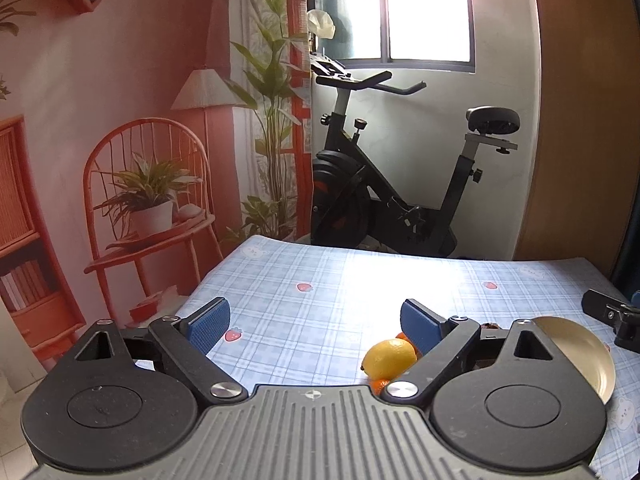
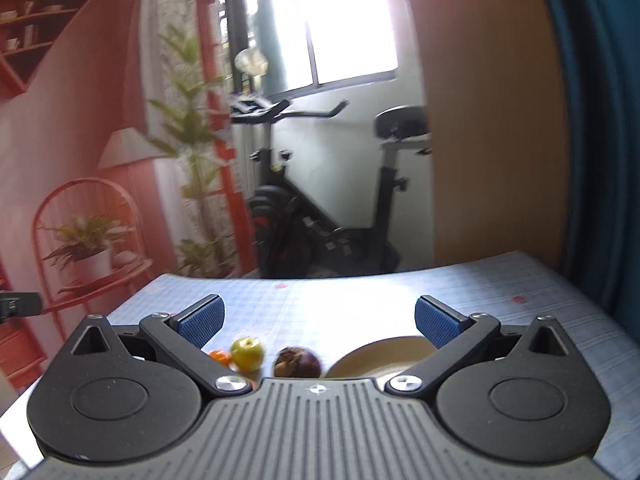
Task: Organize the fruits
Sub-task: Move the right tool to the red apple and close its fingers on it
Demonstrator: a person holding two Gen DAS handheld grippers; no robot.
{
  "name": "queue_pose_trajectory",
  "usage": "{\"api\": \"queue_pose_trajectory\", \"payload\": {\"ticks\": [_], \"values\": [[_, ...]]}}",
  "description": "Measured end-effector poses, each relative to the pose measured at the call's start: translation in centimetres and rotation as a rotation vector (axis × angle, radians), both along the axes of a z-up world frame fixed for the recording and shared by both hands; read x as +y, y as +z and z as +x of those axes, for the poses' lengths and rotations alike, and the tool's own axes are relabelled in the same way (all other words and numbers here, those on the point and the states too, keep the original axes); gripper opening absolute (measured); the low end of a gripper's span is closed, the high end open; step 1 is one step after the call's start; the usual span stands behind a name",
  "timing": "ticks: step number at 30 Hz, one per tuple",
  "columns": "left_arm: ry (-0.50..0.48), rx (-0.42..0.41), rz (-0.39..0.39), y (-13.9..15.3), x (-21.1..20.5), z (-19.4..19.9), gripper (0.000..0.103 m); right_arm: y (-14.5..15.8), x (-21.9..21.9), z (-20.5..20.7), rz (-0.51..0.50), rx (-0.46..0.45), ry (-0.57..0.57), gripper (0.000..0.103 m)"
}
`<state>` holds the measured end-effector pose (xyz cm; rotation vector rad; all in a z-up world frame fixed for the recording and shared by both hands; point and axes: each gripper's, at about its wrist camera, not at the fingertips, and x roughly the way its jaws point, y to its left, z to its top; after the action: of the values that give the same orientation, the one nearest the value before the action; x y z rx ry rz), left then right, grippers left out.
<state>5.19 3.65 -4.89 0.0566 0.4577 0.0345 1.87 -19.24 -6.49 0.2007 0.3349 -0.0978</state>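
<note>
The left hand-held gripper (image 1: pixel 316 322) hangs above the bench (image 1: pixel 320 280), its blue pads (image 1: pixel 210 324) spread wide with nothing between them. A yellow lemon (image 1: pixel 389 357) lies on the checked cloth just below the right-side pad, with orange fruits (image 1: pixel 379 385) tucked against it, partly hidden by the finger. A cream plate (image 1: pixel 576 356) sits beside them to the right, mostly covered by the gripper body.

The right hand-held gripper (image 2: pixel 318 322) is likewise released, its jaws wide apart and holding nothing. Beneath it a green apple (image 2: pixel 248 353) rests next to a small orange (image 2: pixel 221 357), a dark brown fruit (image 2: pixel 298 362) lies just to their right, and the plate (image 2: pixel 384 354) is near that. This view is blurred. An exercise bike (image 1: pixel 384 200) stands beyond the bench by the window
</note>
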Motion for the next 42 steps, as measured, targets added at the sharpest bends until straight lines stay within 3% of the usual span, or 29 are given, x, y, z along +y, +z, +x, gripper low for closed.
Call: {"api": "queue_pose_trajectory", "payload": {"ticks": [2, 9, 13, 18, 21, 25, 27, 30, 35, 42], "values": [[-0.039, 0.024, -0.029, -0.6, 0.3, 0.6, 0.087, -1.0, 0.3, 0.9, 0.016, 0.012, 0.025, 0.103], [-0.058, 0.078, -0.040, -2.9, 0.7, 2.3, 0.084, -4.0, 0.7, 1.9, 0.055, 0.037, 0.025, 0.103], [-0.114, 0.107, -0.097, -3.7, 0.8, 2.7, 0.082, -5.1, 0.9, 1.9, 0.045, 0.070, 0.073, 0.103], [-0.152, 0.108, -0.064, -4.5, -0.1, 2.4, 0.082, -6.0, 2.5, 1.7, -0.040, 0.113, 0.101, 0.103], [-0.163, 0.128, -0.033, -4.9, -0.5, 2.4, 0.082, -6.4, 3.0, 1.2, -0.040, 0.107, 0.104, 0.103], [-0.138, 0.144, -0.010, -5.1, -0.8, 2.7, 0.083, -6.7, 3.6, 1.2, -0.055, 0.143, 0.105, 0.102], [-0.103, 0.175, -0.016, -5.2, -0.7, 3.2, 0.090, -6.8, 3.8, 1.1, -0.061, 0.144, 0.123, 0.101], [-0.081, 0.196, -0.018, -5.4, -0.4, 3.3, 0.090, -7.2, 3.7, 1.0, -0.053, 0.161, 0.149, 0.101], [-0.126, 0.194, 0.013, -5.6, -1.1, 2.8, 0.090, -8.0, 3.1, 1.1, 0.006, 0.205, 0.171, 0.101], [-0.162, 0.199, -0.020, -6.1, -0.8, 2.8, 0.088, -9.3, 4.0, 1.0, 0.017, 0.268, 0.222, 0.098]]}}
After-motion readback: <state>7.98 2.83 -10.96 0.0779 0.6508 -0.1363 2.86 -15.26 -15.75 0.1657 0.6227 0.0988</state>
